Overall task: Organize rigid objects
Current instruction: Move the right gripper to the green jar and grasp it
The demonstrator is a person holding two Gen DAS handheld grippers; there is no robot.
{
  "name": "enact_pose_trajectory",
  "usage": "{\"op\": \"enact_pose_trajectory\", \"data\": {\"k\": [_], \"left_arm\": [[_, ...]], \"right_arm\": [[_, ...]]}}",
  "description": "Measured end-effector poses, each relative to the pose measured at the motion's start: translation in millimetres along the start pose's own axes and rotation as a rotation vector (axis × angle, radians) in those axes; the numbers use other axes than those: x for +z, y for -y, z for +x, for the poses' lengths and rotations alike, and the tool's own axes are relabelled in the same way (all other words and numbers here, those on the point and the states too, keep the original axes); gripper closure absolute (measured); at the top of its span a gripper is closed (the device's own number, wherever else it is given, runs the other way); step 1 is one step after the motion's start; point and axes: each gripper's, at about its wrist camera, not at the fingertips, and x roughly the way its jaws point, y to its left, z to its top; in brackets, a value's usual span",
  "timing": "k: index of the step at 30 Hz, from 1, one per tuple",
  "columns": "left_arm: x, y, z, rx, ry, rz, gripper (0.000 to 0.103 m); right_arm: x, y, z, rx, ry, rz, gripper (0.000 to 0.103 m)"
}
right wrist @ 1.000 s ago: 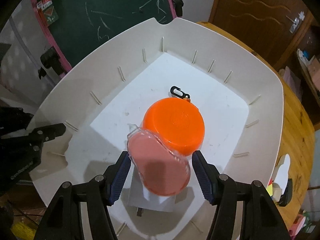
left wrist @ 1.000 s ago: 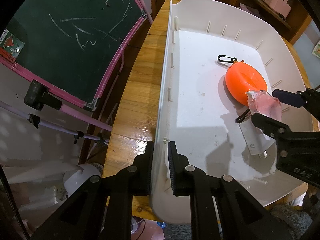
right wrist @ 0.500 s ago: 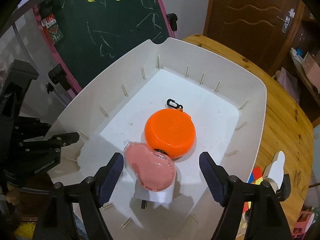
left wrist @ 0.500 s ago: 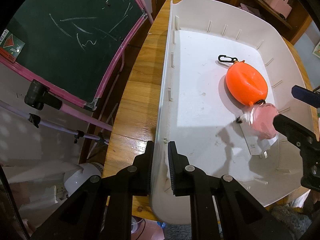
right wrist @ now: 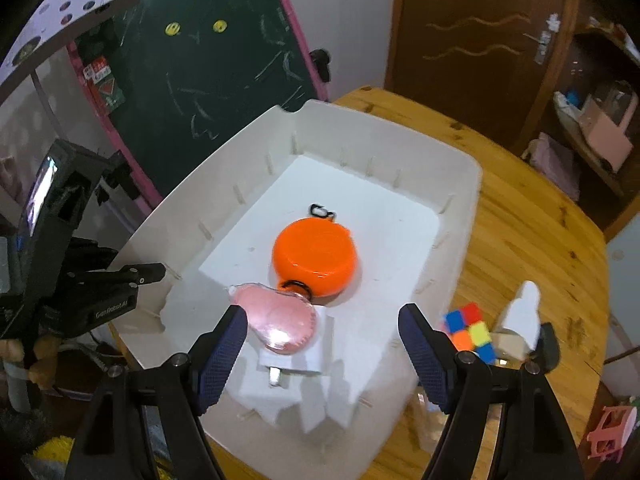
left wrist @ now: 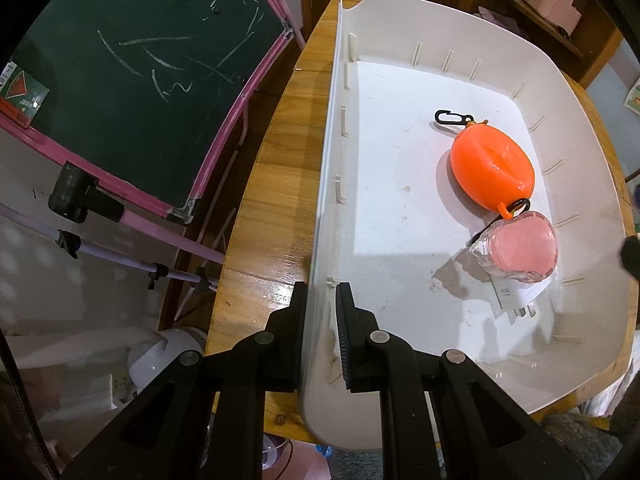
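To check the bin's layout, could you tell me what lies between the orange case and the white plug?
The pink clear-cased item lies between the orange case and the white plug, partly atop it, per the left wrist view.

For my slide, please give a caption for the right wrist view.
Open right gripper above white bin holding orange case and pink case.

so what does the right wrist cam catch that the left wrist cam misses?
Right wrist only: the colour cube on the wooden table beside the bin, the open right hand-held gripper, and a wooden door.

Left wrist only: the left hand-held gripper shut on the white bin's side wall, seen close up.

Both: the bin holding the orange case with its black clip, the pink case lying on the white charger, and the chalkboard.
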Motion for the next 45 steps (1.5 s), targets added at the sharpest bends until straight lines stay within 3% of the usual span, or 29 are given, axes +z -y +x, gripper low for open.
{"op": "enact_pose_trajectory", "data": {"k": [14, 22, 40, 45], "left_arm": [[2.0, -0.9, 0.3, -0.012, -0.005, 0.013, 0.088], [2.4, 3.3, 1.7, 0.014, -0.006, 0.031, 0.088], [2.3, 3.9, 1.4, 0.025, -0.015, 0.022, 0.088], [1.4, 3.7, 1.6, 0.023, -0.016, 0.022, 0.088]], "right_arm": [[-32.0, 73.1, -68.7, -0.207, 0.115, 0.217, 0.024], [-63.2, 116.7, -78.2, -0.253, 0.111, 0.394, 0.024], [-100.6, 141.0, -24.3, -0.178, -0.03, 0.506, 0.024], [-112.1, 149.7, -2.3, -0.121, -0.072, 0.556, 0.024]]}}
